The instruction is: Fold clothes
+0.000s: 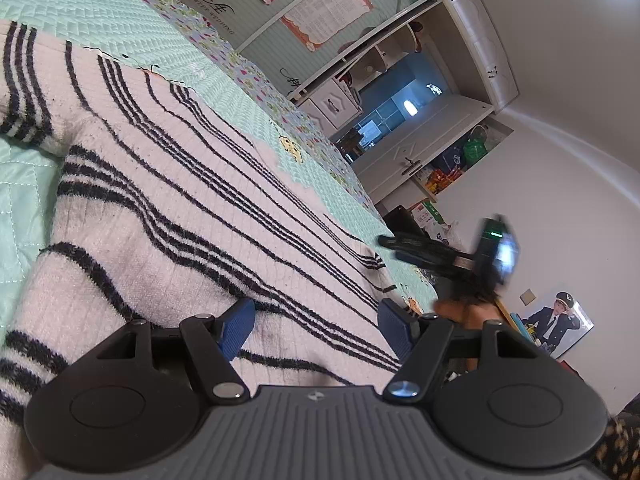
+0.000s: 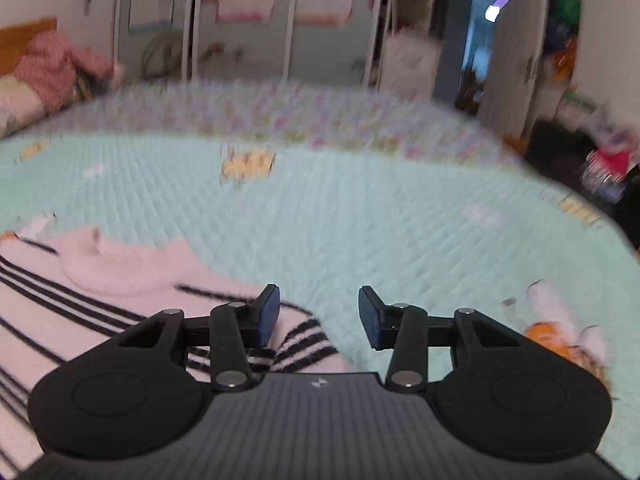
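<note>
We have the striped sweater (image 1: 168, 184) spread flat on the bed (image 1: 100, 12), near its front edge. It's a fuzzy, ribbed knit, cream with thin dark stripes in bunches. The bed cover is a mint quilt with a floral border.

Left hand-held gripper (image 1: 316, 324) sits low over the knit, jaws wide, blue pads (image 1: 236, 330) straddling fabric but not visibly pinching it, so we read it as holding nothing.

Right hand-held gripper (image 2: 318, 314) has jaws partly apart and nothing between them. Bare quilt lies ahead of it. A sleeve cuff (image 2: 296, 350) lies just under its left finger, and the sweater body runs off to its left.

The sweater's long axis seems to run away from the left gripper toward the far edge. The left one is nearer the body, the right one nearer the cuff. We'd guess the next grab is that cuff.
</note>
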The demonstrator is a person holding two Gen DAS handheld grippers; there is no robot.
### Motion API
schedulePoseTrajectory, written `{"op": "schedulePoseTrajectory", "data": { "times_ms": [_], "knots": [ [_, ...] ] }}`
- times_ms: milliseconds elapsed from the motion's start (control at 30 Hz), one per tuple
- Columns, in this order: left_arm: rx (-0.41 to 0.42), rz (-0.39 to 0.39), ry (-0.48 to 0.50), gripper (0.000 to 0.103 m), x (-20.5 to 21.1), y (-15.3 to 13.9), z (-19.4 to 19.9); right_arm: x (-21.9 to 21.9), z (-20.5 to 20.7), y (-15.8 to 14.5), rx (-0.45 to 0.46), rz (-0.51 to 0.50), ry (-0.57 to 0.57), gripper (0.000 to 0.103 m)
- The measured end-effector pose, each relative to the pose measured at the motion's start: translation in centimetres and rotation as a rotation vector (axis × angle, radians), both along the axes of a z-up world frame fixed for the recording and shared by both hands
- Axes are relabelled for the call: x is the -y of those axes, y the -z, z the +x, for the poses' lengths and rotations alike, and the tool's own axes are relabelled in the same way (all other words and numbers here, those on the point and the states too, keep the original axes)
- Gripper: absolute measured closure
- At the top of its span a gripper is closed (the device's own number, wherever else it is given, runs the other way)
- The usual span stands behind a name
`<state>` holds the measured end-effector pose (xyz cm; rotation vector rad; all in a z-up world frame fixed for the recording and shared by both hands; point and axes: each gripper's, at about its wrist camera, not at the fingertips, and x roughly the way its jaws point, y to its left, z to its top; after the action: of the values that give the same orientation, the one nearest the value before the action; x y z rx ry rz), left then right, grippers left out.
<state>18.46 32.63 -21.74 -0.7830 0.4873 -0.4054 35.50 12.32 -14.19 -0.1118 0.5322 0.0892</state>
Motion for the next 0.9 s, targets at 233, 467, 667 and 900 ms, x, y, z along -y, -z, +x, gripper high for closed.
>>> {"op": "schedulePoseTrajectory", "data": {
  "times_ms": [233,467,667,900],
  "knots": [
    [0.001,0.007,-0.002,0.032,0.0,0.1,-0.1,3.6,-1.8,2.7,-0.334,0.269,-0.158,0.072],
    [0.002,0.005,-0.004,0.032,0.0,0.3,0.0,10.3,-2.2,1.1,-0.151,0.495,0.077,0.076],
    [0.001,-0.006,0.002,0.032,-0.2,0.4,0.1,7.4,-1.1,3.7,-0.280,0.406,-0.014,0.079],
    [0.003,0.000,-0.003,0.032,-0.1,0.3,0.1,18.6,-15.7,-1.9,0.055,0.585,0.276,0.037]
  ]
}}
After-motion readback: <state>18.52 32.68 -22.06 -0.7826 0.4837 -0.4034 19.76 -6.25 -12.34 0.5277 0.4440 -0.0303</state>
